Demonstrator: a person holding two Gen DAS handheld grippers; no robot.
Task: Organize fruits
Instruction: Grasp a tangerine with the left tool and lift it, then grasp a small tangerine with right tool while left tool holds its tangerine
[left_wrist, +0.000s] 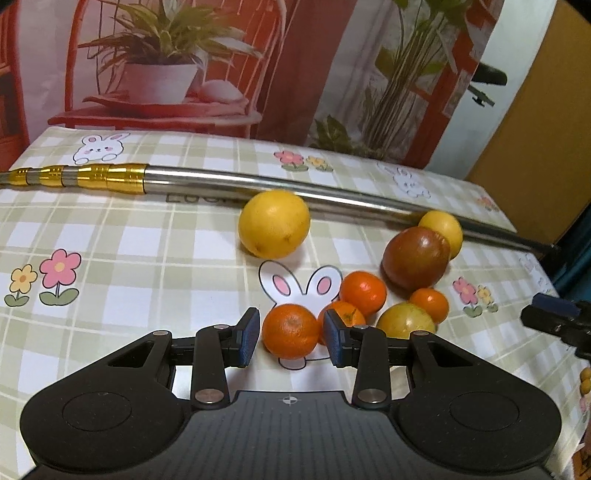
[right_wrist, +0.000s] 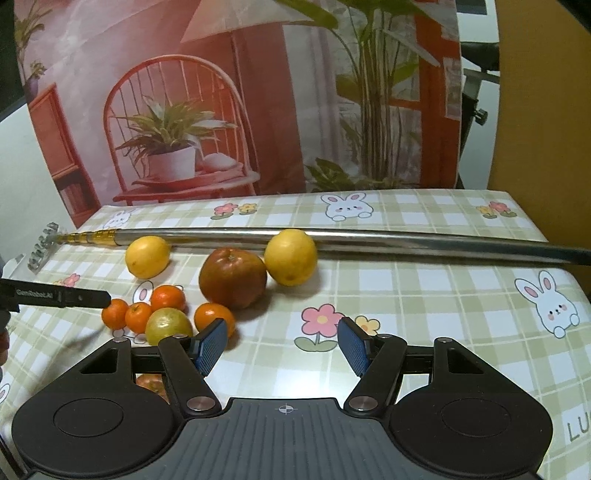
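On the tabletop (left_wrist: 110, 236), covered in a green-checked cloth printed with rabbits and flowers, a long metal pole (left_wrist: 295, 184) with a gold telescopic end lies with its long axis running from 9 o'clock to 3 o'clock across the far half in the left wrist view. In the right wrist view its gold end points toward 9 o'clock and ends in a small rake-like head (right_wrist: 42, 247). Just in front of the pole sit two yellow lemons, one large (left_wrist: 274, 223) and one partly hidden (left_wrist: 443, 226) behind a dark red apple (left_wrist: 415, 256). Nearer, at about 1 o'clock from the left gripper (left_wrist: 291, 332), small glossy tangerines cluster beside a yellow-green fruit (left_wrist: 404, 321). The left gripper stands wide, its blue pads on either side of the nearest tangerine (left_wrist: 290, 330); I cannot tell whether they touch it. The right gripper (right_wrist: 282, 341) is also wide, with only bare cloth between its pads, and the fruit cluster lies at about 10 o'clock from it. Behind the tabletop hangs a printed backdrop (right_wrist: 221, 110) of a red chair, potted plants and a doorway.
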